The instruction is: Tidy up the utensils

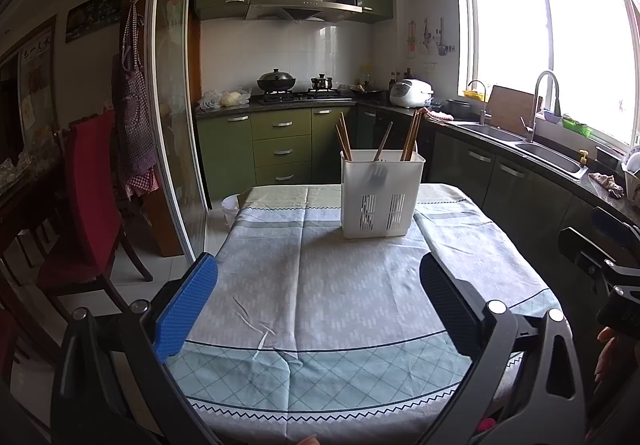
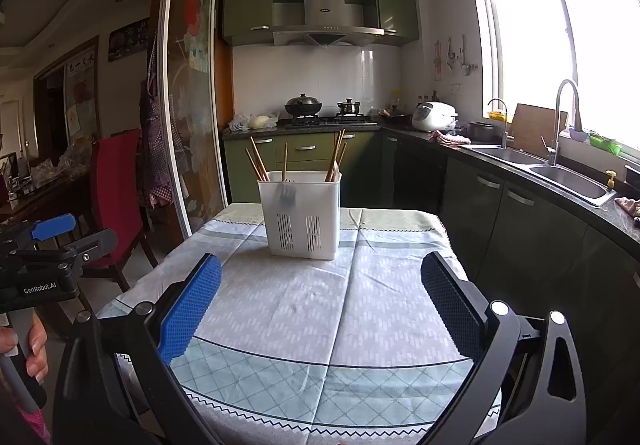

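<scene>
- The left claw (image 1: 318, 309) is hovering over the near part of the table (image 1: 280, 285) with its jaws spread wide and nothing between them.
- The right claw (image 2: 320, 309) is likewise hanging above the cloth-covered table (image 2: 380, 297), jaws wide apart and gripping nothing.
- A white slotted utensil holder (image 1: 380, 197) is standing upright on the table well ahead of the left claw, slightly to its right; from the right claw (image 1: 592, 249), showing at the edge of the left view, it is sitting ahead and a little left (image 2: 300, 217).
- Wooden chopsticks (image 1: 344, 139) are leaning out of the holder's left side, with more chopsticks (image 1: 412, 135) on its right side.
- A metal fork (image 1: 382, 149) is resting tines-down in the middle compartment, its head showing dimly through the translucent wall.
- The left claw (image 2: 52, 241) is appearing at the left edge of the right view, beside a red chair (image 2: 116, 189).
</scene>
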